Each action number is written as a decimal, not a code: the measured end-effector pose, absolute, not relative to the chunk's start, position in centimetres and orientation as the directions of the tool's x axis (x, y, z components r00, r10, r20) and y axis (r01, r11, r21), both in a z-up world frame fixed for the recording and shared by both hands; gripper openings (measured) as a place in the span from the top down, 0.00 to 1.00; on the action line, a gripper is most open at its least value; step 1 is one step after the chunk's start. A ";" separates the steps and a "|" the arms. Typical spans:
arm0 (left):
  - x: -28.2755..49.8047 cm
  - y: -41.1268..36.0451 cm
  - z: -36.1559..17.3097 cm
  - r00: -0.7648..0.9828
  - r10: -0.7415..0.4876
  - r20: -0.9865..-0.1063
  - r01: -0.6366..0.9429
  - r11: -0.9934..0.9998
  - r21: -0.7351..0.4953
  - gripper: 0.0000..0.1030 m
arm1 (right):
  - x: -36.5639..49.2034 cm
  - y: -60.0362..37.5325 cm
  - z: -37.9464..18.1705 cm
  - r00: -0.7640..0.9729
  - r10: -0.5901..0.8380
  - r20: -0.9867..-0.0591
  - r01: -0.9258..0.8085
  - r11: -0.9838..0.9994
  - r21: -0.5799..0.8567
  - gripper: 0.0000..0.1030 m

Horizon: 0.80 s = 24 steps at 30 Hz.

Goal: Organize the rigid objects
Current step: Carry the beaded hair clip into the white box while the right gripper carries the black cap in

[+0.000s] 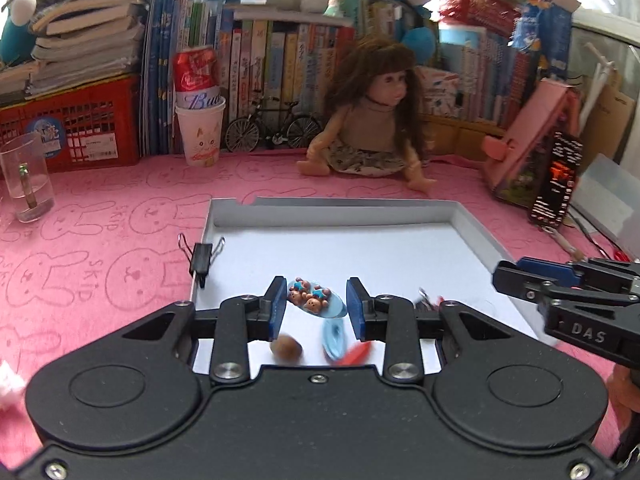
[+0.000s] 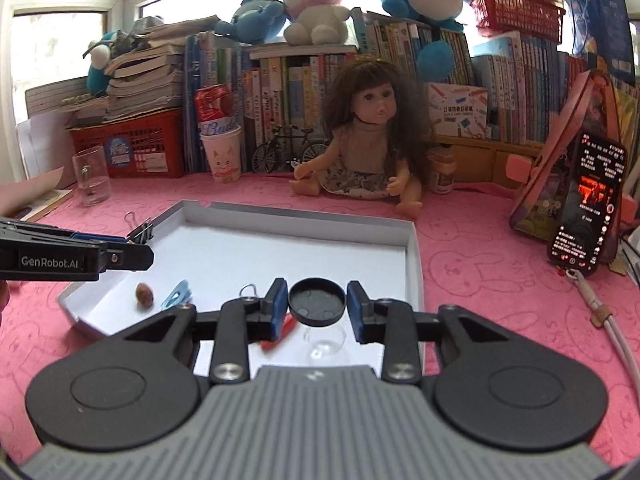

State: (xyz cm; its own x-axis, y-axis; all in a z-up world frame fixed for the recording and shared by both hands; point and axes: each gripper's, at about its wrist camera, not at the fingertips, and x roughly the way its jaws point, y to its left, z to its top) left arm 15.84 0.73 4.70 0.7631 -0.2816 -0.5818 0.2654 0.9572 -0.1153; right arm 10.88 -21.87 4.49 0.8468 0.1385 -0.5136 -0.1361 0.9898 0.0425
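A shallow white box (image 1: 332, 206) (image 2: 412, 248) lies on the pink mat. My left gripper (image 1: 316, 304) is shut on a clear oval hair clip with bear charms (image 1: 315, 297), held above the box floor. Below it lie a brown nut (image 1: 285, 347) (image 2: 144, 294), a blue clip (image 1: 333, 339) (image 2: 176, 294) and a red piece (image 1: 354, 354) (image 2: 280, 334). My right gripper (image 2: 317, 302) is shut on a round black lid (image 2: 317, 301) over the box. A clear round piece (image 2: 325, 342) and a metal ring (image 2: 249, 290) lie below it.
A black binder clip (image 1: 201, 258) (image 2: 140, 232) sits on the box's left wall. A doll (image 1: 374, 120) (image 2: 370, 136), model bicycle (image 1: 274, 128), paper cup with a can (image 1: 200, 132), glass mug (image 1: 26, 176) and lit phone (image 2: 588, 208) stand around, with books behind.
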 end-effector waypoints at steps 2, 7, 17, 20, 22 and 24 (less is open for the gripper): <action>17.8 0.7 4.6 0.744 -0.267 -0.613 0.245 0.962 -0.121 0.70 | 12.5 -22.4 4.6 0.828 0.138 -0.543 -0.124 0.990 0.063 0.64; 20.9 0.5 4.0 0.711 -0.264 -0.652 0.232 0.963 -0.137 0.70 | 15.5 -23.6 4.2 0.774 0.156 -0.614 -0.096 0.987 0.129 0.64; 22.6 -0.2 2.4 0.686 -0.247 -0.685 0.224 0.967 -0.124 0.70 | 17.5 -23.1 2.7 0.722 0.170 -0.671 -0.103 0.985 0.139 0.64; 22.6 -0.7 2.1 0.677 -0.241 -0.696 0.236 0.966 -0.106 0.70 | 17.7 -22.7 2.5 0.712 0.166 -0.683 -0.110 0.986 0.125 0.64; 22.5 -0.8 1.9 0.674 -0.240 -0.699 0.242 0.965 -0.097 0.70 | 17.7 -22.6 2.3 0.707 0.167 -0.688 -0.110 0.986 0.126 0.64; 22.4 -1.0 1.7 0.672 -0.238 -0.702 0.242 0.966 -0.095 0.70 | 17.7 -22.5 2.2 0.704 0.162 -0.691 -0.107 0.987 0.122 0.64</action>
State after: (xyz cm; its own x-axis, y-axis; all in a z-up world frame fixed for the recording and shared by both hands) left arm 22.36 -0.99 1.69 0.6716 -0.2376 -0.7018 0.2424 0.9655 -0.0950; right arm 17.68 -22.53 2.18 0.7045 0.1624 -0.6909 -0.1073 0.9867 0.1224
